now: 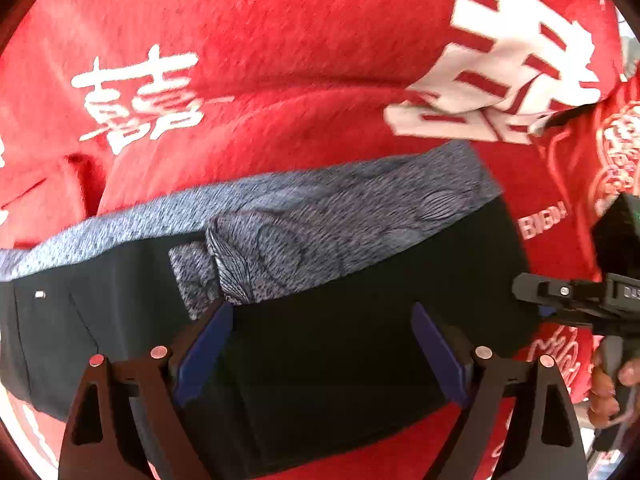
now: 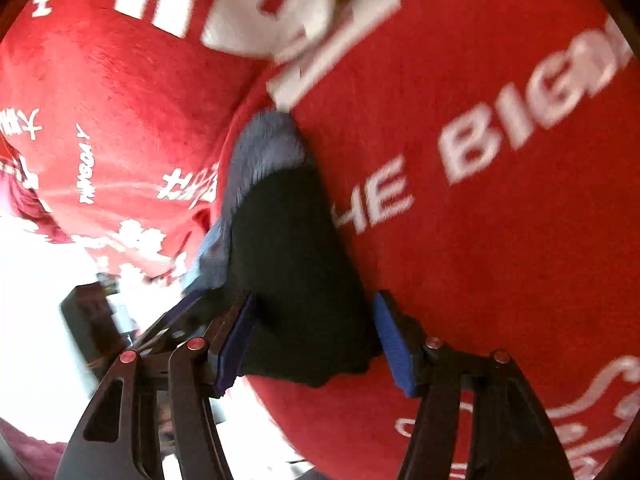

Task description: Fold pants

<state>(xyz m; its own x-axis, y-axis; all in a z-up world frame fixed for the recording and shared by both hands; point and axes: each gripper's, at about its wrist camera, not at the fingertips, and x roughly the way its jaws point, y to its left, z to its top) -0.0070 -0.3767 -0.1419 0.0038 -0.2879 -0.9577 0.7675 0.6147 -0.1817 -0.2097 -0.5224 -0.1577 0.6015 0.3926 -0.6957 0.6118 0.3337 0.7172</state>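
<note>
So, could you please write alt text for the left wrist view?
Black pants with a grey patterned waistband lie on a red blanket with white characters. The open left tool hovers over them; the right tool enters at the right edge.

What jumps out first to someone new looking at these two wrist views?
The bright red fleece blanket with white characters and lettering fills both views. Across it lies the folded black pants with a grey patterned waistband, spanning the middle of the left wrist view. The left claw stands open over the black fabric, while the right claw straddles the pants' end, jaws apart.
</note>
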